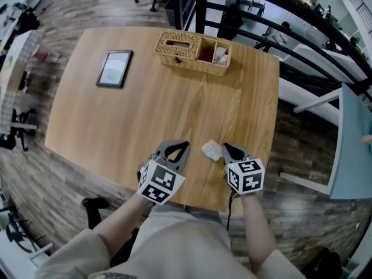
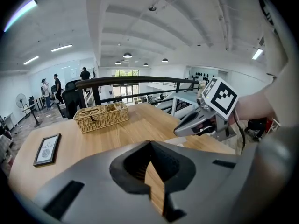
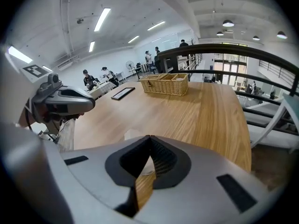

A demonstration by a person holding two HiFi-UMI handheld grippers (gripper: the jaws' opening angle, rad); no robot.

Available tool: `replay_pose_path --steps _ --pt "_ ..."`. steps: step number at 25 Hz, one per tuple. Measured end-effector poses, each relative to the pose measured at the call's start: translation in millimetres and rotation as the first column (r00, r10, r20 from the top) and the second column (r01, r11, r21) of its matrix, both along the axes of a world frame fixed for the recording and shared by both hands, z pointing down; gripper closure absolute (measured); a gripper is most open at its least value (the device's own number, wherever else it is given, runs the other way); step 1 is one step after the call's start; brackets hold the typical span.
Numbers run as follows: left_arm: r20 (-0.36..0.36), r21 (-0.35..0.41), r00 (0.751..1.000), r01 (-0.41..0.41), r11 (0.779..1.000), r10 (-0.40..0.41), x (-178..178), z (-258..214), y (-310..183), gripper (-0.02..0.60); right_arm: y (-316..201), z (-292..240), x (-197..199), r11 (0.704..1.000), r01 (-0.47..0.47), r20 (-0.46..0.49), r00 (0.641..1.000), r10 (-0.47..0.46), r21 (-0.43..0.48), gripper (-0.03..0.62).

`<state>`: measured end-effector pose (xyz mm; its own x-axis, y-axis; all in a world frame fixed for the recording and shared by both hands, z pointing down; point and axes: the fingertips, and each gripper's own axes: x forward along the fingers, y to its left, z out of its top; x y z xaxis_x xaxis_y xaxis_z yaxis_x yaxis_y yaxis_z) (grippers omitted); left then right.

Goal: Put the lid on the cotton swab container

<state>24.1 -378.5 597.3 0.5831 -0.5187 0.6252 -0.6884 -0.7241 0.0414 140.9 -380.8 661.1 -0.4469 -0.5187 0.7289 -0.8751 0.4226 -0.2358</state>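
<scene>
Task appears not started: neither gripper grips anything. Left gripper (image 1: 178,149) has its jaws pressed together, empty; right gripper (image 1: 231,152) is likewise clenched on nothing. A small white container (image 1: 212,150) sits on the table (image 1: 174,92) near its front edge, between the grippers and just beside the right jaw tips (lid on or off: cannot tell).

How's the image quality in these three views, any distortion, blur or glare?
Head view: fisheye bows the table; light is even, shadows soft. Left gripper view: dark round vignette, the left hand-held gripper looks soft up close, the basket sharp. Right gripper view: same vignette, ceiling lights glare mildly.
</scene>
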Motion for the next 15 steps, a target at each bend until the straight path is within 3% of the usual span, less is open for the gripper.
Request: replay_pose_path --steps 8,15 --pt "-0.001 -0.023 1.000 0.019 1.000 -0.019 -8.1 0.9 15.5 0.560 21.8 6.7 -22.3 0.996 0.087 -0.018 0.996 -0.087 -0.032 0.568" --pt "0.006 -0.048 1.000 0.027 0.998 -0.027 -16.4 9.2 30.0 0.560 27.6 12.2 -32.7 0.985 0.174 -0.097 0.980 -0.175 -0.013 0.568"
